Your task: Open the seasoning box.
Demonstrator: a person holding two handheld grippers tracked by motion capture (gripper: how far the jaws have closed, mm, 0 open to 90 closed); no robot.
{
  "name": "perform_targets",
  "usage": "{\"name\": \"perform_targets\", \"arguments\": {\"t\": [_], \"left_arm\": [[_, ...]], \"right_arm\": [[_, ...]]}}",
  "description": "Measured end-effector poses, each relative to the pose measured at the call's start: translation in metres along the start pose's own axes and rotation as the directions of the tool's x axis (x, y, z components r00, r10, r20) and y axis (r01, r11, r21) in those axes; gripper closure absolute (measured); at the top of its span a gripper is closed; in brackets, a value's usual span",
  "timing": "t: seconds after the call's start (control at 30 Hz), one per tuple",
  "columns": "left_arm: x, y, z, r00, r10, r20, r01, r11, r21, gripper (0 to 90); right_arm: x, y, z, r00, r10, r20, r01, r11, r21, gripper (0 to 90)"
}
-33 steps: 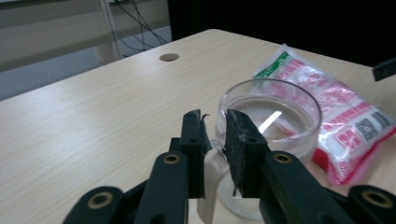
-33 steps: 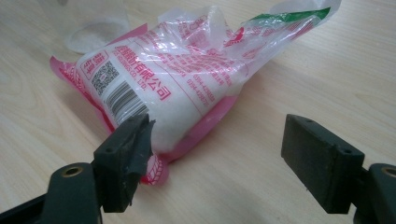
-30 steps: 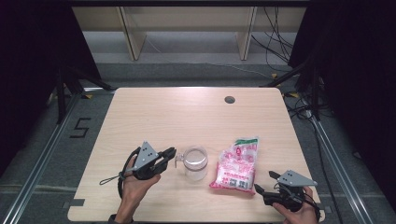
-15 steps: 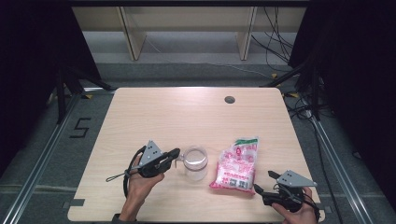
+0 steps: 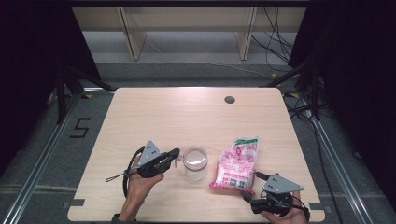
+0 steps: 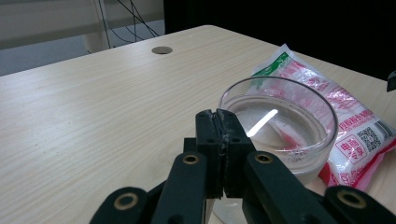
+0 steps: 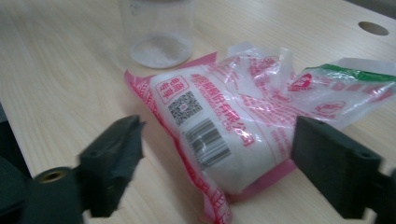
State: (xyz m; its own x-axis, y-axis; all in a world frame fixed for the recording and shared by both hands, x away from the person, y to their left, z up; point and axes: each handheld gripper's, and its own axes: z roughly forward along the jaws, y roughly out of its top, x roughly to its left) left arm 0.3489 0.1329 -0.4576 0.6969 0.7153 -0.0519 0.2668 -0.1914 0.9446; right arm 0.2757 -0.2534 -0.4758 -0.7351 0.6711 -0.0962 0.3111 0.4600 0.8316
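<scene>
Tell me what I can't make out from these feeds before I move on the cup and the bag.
- Left gripper: its jaws stand closed at the clear cup rim; whether they pinch the wall is hidden behind them in the left gripper view.
- Pink bag: its print is too blurred to read in the right gripper view.
- Right gripper: its open jaws are dark and too small to separate in the high view.

Probably lab: dark curtains (image 5: pixel 28 70), floor rails (image 5: pixel 42 161), loose cables (image 5: pixel 275 42).
</scene>
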Motion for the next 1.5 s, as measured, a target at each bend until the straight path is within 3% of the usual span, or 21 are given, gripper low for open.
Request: {"name": "perform_targets", "arguments": {"t": [0.03, 0.17, 0.2, 0.27, 0.37, 0.43, 0.53, 0.6, 0.73, 0.8, 0.83, 1.0, 1.1, 1.17, 1.4, 1.5], "left_arm": [[0.000, 0.000, 0.000, 1.0000, -0.002, 0.005, 0.002, 1.0000, -0.003, 88.0], [0.001, -0.001, 0.000, 1.0000, 0.007, -0.007, -0.007, 0.9998, 0.020, 88.3], [0.001, -0.002, 0.001, 1.0000, -0.002, -0.002, 0.002, 1.0000, 0.005, 88.3], [0.003, -0.002, 0.002, 0.9999, 0.012, 0.004, -0.012, 0.9999, 0.002, 88.3], [0.003, -0.002, 0.001, 0.9998, 0.019, 0.000, -0.019, 0.9998, 0.007, 88.3], [0.002, -0.002, 0.001, 0.9999, -0.012, -0.002, 0.012, 0.9999, 0.005, 88.3], [0.003, -0.002, 0.001, 1.0000, -0.007, 0.000, 0.007, 1.0000, 0.005, 88.3], [0.002, -0.002, 0.001, 1.0000, 0.002, 0.000, -0.002, 1.0000, 0.004, 88.4], [0.002, -0.003, 0.002, 0.9999, -0.009, 0.008, 0.009, 1.0000, -0.002, 88.5], [0.002, -0.003, 0.002, 0.9999, -0.010, 0.003, 0.010, 1.0000, 0.000, 88.5], [0.003, -0.003, 0.002, 0.9999, -0.004, 0.010, 0.004, 1.0000, -0.004, 88.5], [0.003, -0.003, 0.002, 1.0000, -0.003, 0.008, 0.003, 1.0000, -0.003, 88.4], [0.003, -0.004, 0.001, 1.0000, -0.002, 0.005, 0.002, 1.0000, -0.003, 88.4], [0.003, -0.004, 0.002, 1.0000, -0.001, 0.007, 0.001, 1.0000, -0.003, 88.4], [0.004, -0.004, 0.001, 1.0000, 0.003, 0.003, -0.003, 1.0000, -0.001, 88.4], [0.004, -0.004, 0.001, 1.0000, 0.005, 0.003, -0.005, 1.0000, 0.003, 88.4]], "right_arm": [[0.001, 0.001, 0.001, 0.9999, -0.004, -0.014, 0.004, 1.000, 0.006, 31.1], [0.001, 0.005, 0.002, 0.9999, 0.001, -0.015, -0.001, 1.000, -0.007, 40.8], [0.000, 0.006, 0.003, 0.9999, -0.005, -0.014, 0.004, 1.000, -0.015, 42.2], [0.001, 0.010, 0.003, 0.9993, 0.029, -0.023, -0.029, 0.999, -0.028, 48.9], [0.000, 0.017, 0.006, 0.9994, 0.013, -0.032, -0.015, 0.998, -0.059, 59.4], [0.002, 0.022, 0.010, 0.9989, 0.004, -0.047, -0.008, 0.997, -0.074, 66.2], [0.006, 0.029, 0.020, 0.9970, -0.024, -0.073, 0.019, 0.997, -0.070, 72.3], [0.010, 0.033, 0.027, 0.9970, -0.013, -0.076, 0.009, 0.998, -0.056, 76.7], [0.013, 0.044, 0.043, 0.9936, -0.043, -0.104, 0.033, 0.995, -0.098, 83.8], [0.015, 0.049, 0.050, 0.9936, -0.031, -0.109, 0.020, 0.995, -0.099, 87.6], [0.014, 0.052, 0.053, 0.9919, -0.052, -0.116, 0.039, 0.993, -0.112, 88.6], [0.016, 0.063, 0.071, 0.9898, -0.029, -0.140, 0.012, 0.993, -0.115, 89.7], [0.017, 0.070, 0.078, 0.9893, -0.042, -0.140, 0.026, 0.993, -0.119, 90.0], [0.018, 0.072, 0.080, 0.9892, -0.007, -0.146, -0.011, 0.993, -0.118, 90.0], [0.016, 0.084, 0.087, 0.9853, -0.018, -0.170, -0.007, 0.989, -0.149, 90.0], [0.016, 0.086, 0.089, 0.9841, -0.046, -0.171, 0.019, 0.988, -0.152, 90.0]]}}
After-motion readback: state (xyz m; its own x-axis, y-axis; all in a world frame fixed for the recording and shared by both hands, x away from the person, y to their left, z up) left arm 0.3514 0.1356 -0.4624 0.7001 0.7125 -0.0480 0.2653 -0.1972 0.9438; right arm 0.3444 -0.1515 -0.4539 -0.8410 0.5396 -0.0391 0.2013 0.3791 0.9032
